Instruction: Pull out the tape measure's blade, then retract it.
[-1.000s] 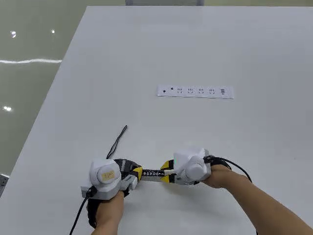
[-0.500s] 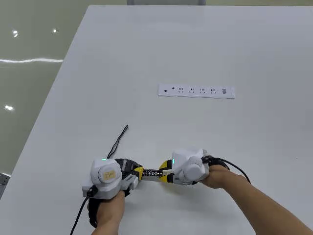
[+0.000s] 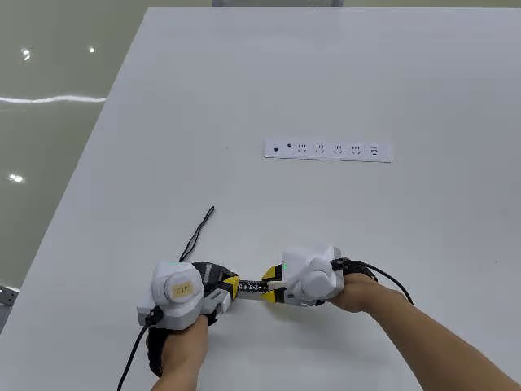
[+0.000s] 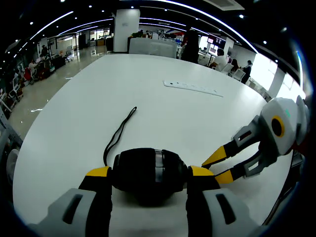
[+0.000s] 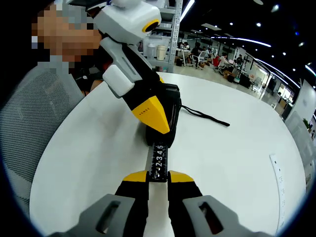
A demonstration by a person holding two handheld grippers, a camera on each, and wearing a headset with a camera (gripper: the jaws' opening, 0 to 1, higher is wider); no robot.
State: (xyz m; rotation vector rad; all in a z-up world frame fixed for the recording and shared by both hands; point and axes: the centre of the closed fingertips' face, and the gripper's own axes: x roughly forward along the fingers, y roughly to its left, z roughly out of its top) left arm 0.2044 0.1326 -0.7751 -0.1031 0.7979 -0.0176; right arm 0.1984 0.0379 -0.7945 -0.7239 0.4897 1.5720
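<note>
A black tape measure [image 4: 148, 170] lies on the white table, held between the yellow-tipped fingers of my left gripper [image 4: 148, 174], which is shut on its case [image 3: 213, 279]. A short length of blade [image 5: 158, 160] with black numbers runs from the case [image 5: 165, 116] to my right gripper [image 5: 158, 176], which is shut on the blade's end. In the head view the blade [image 3: 251, 287] spans the small gap between my left gripper [image 3: 221, 291] and my right gripper [image 3: 270, 284]. The right gripper [image 4: 217, 165] comes in from the right in the left gripper view.
A black wrist strap [image 3: 195, 235] trails from the case toward the far left. A white power strip [image 3: 328, 151] lies flat farther back on the table. The table's left edge [image 3: 73, 183] drops to a glossy floor. A mesh chair [image 5: 34, 108] stands behind.
My right gripper has moved left toward the case, so the exposed blade between the grippers is shorter. The left gripper and the case have stayed put.
</note>
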